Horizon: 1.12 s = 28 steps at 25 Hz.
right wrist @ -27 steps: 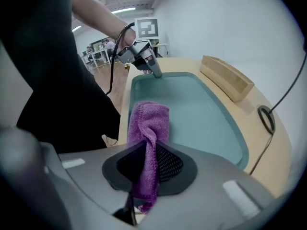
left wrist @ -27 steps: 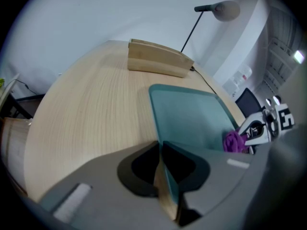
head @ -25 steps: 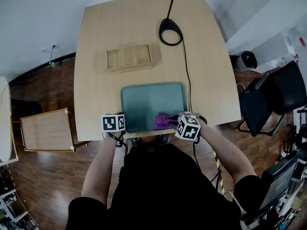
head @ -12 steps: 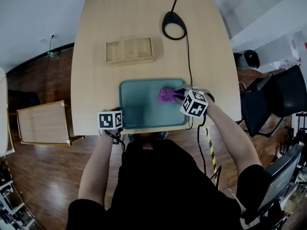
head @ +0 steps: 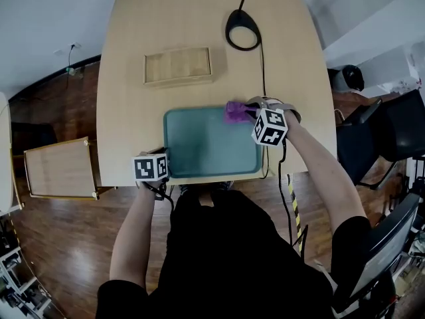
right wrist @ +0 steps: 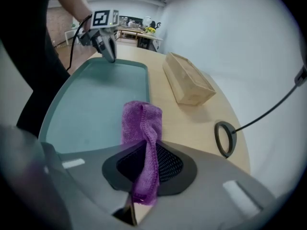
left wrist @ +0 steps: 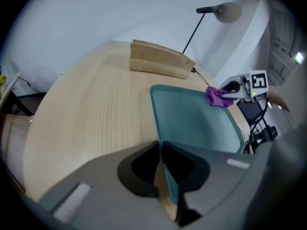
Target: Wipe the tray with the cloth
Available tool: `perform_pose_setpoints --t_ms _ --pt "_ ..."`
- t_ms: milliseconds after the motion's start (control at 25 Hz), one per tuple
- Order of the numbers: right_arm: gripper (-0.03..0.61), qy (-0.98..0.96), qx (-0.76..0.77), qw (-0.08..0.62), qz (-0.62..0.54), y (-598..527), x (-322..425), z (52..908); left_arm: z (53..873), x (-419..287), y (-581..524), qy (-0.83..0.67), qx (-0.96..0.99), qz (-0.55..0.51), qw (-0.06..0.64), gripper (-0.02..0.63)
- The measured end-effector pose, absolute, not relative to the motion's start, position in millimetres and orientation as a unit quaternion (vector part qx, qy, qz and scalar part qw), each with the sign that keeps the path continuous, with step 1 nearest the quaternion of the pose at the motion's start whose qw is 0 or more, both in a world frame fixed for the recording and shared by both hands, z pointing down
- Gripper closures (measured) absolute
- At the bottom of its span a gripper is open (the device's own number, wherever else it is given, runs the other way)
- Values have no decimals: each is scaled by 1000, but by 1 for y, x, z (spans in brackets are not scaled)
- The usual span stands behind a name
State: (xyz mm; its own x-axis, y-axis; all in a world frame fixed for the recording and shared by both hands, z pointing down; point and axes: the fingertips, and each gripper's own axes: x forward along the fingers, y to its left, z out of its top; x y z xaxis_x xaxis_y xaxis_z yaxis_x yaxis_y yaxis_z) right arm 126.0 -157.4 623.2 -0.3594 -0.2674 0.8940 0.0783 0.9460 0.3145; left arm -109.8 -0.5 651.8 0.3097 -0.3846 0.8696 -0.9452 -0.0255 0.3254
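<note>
At the tray's far corner, right gripper fingers pinch the cloth; left gripper fingers clamp the tray's rim.

One tray, one cloth, one box, one lamp.

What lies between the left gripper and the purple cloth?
Only the bare floor of the teal tray: the left gripper clamps its near-left rim, the purple cloth sits at its far-right corner. The head view shows it.

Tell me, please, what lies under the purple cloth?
Under the purple cloth lies the far right corner of the teal tray. The patch directly beneath is covered, so its state cannot be seen.
</note>
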Motion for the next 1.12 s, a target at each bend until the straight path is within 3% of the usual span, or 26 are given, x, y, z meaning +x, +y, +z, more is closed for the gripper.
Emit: perform_pose_setpoints --t_ms 120,400,1120 --pt "529 -812 53 555 -172 -145 128 634 652 -110 0 -512 652 295 476 563" --pt "529 -833 75 539 -94 -114 141 634 653 -111 1 -514 650 297 474 563" --pt "529 -827 23 555 -90 9 156 637 655 -111 -3 -509 657 290 474 565"
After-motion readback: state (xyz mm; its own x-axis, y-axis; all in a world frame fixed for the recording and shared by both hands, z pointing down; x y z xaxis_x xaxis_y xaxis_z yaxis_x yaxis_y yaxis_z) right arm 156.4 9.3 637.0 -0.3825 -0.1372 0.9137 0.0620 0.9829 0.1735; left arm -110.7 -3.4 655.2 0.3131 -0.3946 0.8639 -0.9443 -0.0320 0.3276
